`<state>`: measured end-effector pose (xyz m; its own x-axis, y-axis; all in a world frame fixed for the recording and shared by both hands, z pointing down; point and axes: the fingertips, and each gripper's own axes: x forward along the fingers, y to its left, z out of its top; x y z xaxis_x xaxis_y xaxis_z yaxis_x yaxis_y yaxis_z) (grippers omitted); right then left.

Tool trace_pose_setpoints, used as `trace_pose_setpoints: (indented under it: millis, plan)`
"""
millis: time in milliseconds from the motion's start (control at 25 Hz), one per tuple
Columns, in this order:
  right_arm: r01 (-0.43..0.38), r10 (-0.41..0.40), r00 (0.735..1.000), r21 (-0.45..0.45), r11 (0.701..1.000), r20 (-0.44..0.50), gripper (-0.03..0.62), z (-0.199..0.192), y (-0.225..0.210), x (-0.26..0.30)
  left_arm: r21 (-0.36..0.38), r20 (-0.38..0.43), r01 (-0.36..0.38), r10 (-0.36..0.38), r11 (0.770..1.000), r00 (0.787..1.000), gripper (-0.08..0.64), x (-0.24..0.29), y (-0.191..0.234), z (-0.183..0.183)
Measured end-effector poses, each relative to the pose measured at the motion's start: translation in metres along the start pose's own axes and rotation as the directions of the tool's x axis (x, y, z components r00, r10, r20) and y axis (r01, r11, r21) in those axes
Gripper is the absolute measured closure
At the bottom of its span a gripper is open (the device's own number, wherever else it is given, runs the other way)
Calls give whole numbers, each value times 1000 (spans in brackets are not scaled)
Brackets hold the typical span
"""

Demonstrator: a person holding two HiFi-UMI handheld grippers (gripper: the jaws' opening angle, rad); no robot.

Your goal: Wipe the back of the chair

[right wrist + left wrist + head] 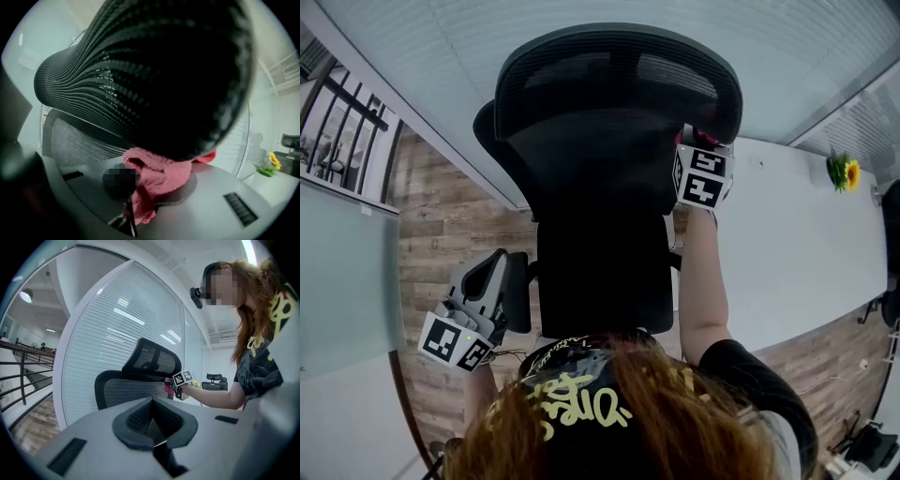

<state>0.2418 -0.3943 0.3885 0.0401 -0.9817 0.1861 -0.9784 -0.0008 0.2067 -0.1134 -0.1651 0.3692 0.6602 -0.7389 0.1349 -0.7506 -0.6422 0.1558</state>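
A black mesh office chair (605,141) stands in front of me, its headrest (619,70) on top and its back facing me. My right gripper (698,155) is up at the right side of the backrest, just under the headrest, shut on a pink cloth (705,139). In the right gripper view the pink cloth (157,178) is bunched between the jaws and pressed against the dark mesh (154,79). My left gripper (502,267) hangs low at the left of the chair, apart from it, jaws together and empty. The left gripper view shows the chair (136,383) and the pink cloth (168,386).
A long white table (787,234) runs along the right, with a small sunflower pot (842,172) at its far end. Another black chair (214,380) stands beyond it. A glass wall with blinds (412,56) is behind the chair, a railing (347,112) at the left, and wood floor (441,225) below.
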Motion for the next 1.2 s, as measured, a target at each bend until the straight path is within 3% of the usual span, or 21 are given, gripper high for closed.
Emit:
trace_pose_setpoints:
  millis: [760,1200]
  plan:
    - [-6,-7,999,230,973,53,534,13,19,-4,-11,9,25,-25,1000,1000,569,-11,19,-2]
    - [-77,66,996,179,981,67,534,16,60,3,-16,10,4,-4,1000,1000,569,-24,28,-6]
